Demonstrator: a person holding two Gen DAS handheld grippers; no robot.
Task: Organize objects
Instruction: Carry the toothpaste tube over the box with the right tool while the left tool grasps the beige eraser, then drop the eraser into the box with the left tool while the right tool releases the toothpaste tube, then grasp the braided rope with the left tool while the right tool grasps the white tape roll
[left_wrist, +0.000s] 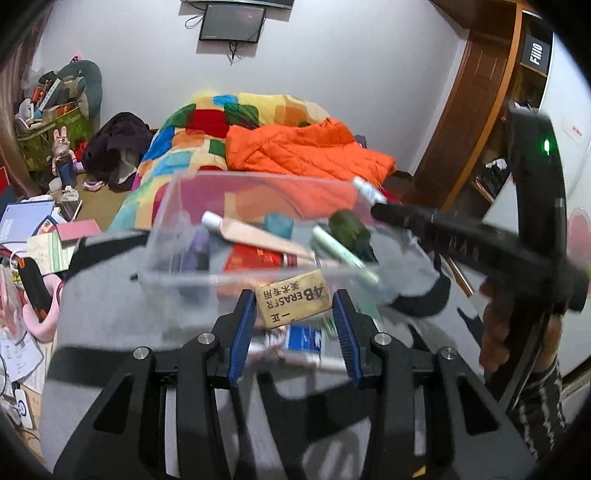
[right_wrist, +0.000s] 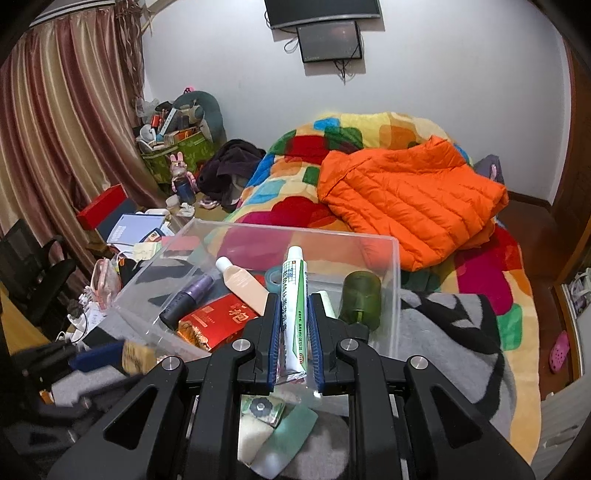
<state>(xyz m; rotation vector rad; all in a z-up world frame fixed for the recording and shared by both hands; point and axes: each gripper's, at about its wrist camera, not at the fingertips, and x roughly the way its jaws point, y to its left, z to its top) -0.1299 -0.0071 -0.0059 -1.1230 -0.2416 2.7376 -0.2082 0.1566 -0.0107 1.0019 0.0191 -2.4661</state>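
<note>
A clear plastic box (left_wrist: 177, 236) (right_wrist: 391, 295) stands on a grey blanket and holds a red packet (right_wrist: 218, 321), a purple tube (right_wrist: 188, 295), a beige tube (right_wrist: 243, 280) and a green bottle (right_wrist: 360, 299). My left gripper (left_wrist: 295, 306) has its jaws apart; a tan 4B eraser (left_wrist: 293, 297) sits between them just before the box's near wall, touching the left pad. My right gripper (right_wrist: 293, 314) is shut on a white and green tube (right_wrist: 294, 295), held upright over the box's near edge; the gripper also shows in the left wrist view (left_wrist: 380, 206).
A bed with a colourful blanket (right_wrist: 295, 184) and an orange jacket (right_wrist: 410, 199) lies behind the box. Loose small items (right_wrist: 273, 424) lie on the grey blanket (right_wrist: 443, 332) under my right gripper. Books and clutter (right_wrist: 136, 229) fill the left floor.
</note>
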